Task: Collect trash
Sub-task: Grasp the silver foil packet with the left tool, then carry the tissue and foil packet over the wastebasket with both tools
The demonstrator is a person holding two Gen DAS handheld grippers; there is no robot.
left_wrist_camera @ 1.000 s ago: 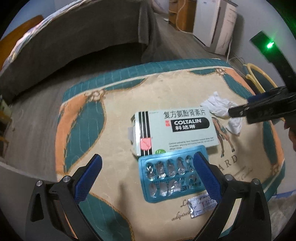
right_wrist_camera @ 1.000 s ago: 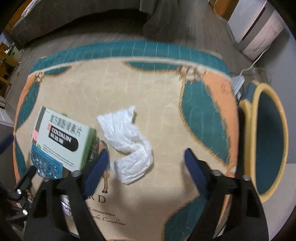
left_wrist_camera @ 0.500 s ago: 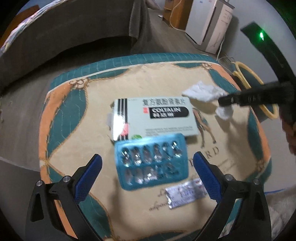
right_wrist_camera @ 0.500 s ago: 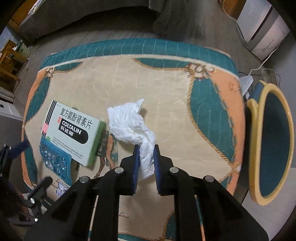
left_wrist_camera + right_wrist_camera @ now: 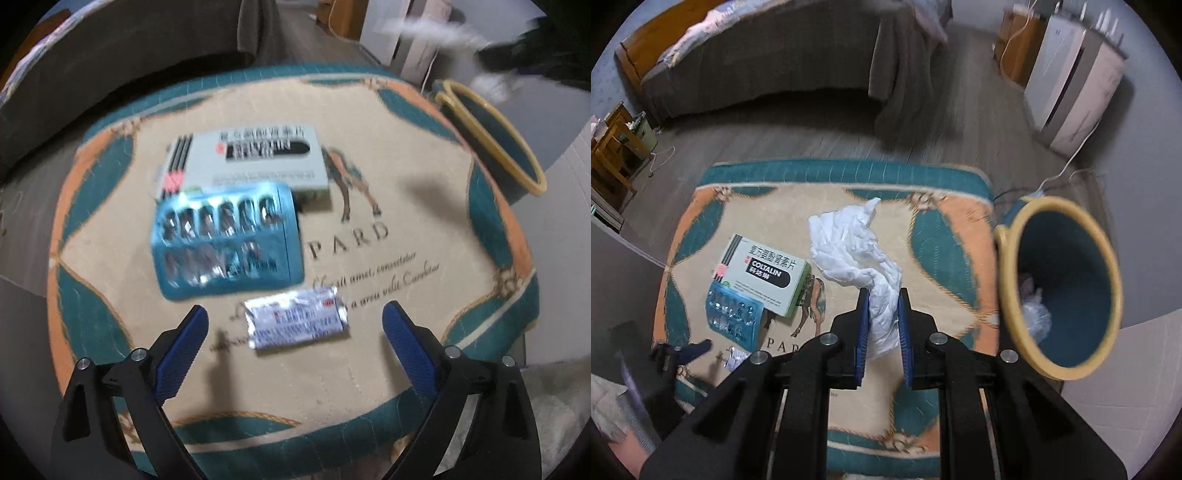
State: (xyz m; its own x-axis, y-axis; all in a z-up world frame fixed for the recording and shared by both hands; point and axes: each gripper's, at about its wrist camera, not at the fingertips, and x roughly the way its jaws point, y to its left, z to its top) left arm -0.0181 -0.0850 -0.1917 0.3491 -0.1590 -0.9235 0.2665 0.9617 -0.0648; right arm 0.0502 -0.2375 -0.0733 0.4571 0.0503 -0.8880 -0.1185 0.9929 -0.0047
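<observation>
The right gripper [image 5: 882, 332] is clenched on a crumpled white tissue [image 5: 855, 245], whose bulk stands up out of the blue pads in the centre of the right wrist view, lifted clear of the patterned cushion top [image 5: 945, 236]. At the right of that frame sits the teal waste bin with a yellow rim [image 5: 1062, 291], tilted toward the camera, with some pale crumpled waste already lying at its bottom. So one piece looks on its way to the bin but is not yet dropped. In the left wrist view the left gripper [image 5: 295, 332] hangs with its fingers spread wide, grasping nothing, just over a small foil sachet [image 5: 297, 319] at lower centre. Above it lie a teal blister pack [image 5: 225, 243] and, overlapped by its upper edge, a COLTALIN medicine box [image 5: 255, 158]. These three are left to collect, probably the sachet first.
</observation>
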